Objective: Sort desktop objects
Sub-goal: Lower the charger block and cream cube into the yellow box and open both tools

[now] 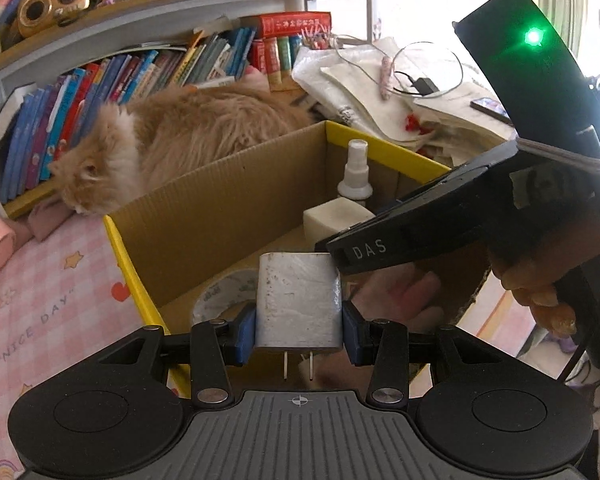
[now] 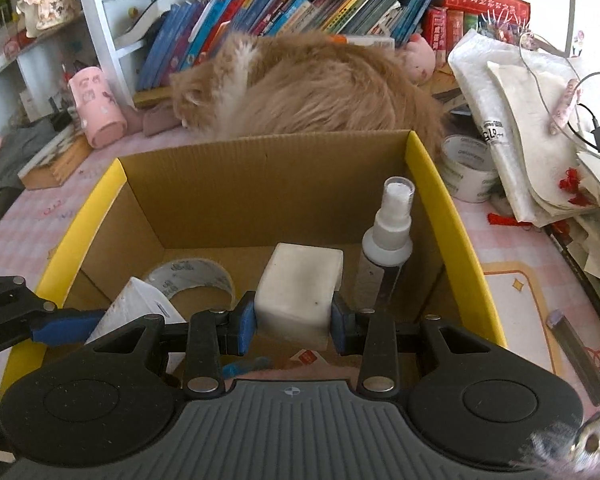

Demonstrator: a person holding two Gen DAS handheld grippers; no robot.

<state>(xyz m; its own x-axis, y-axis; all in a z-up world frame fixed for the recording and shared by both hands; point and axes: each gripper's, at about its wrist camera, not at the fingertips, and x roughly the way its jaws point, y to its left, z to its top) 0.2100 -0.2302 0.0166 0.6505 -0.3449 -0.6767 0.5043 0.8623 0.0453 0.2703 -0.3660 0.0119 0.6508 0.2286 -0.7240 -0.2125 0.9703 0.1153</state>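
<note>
Left tongs pinch a white wall charger, prongs pointing back at the camera, long axis roughly upright, hanging over the near-left part of the cardboard box. Right tongs pinch a white block, likely an eraser or soap, over the box's middle. Both loads sit above the open box, so release is straight down. Inside: tape roll at left, spray bottle upright against the right wall. Cat lies on the desk behind the far wall.
</note>
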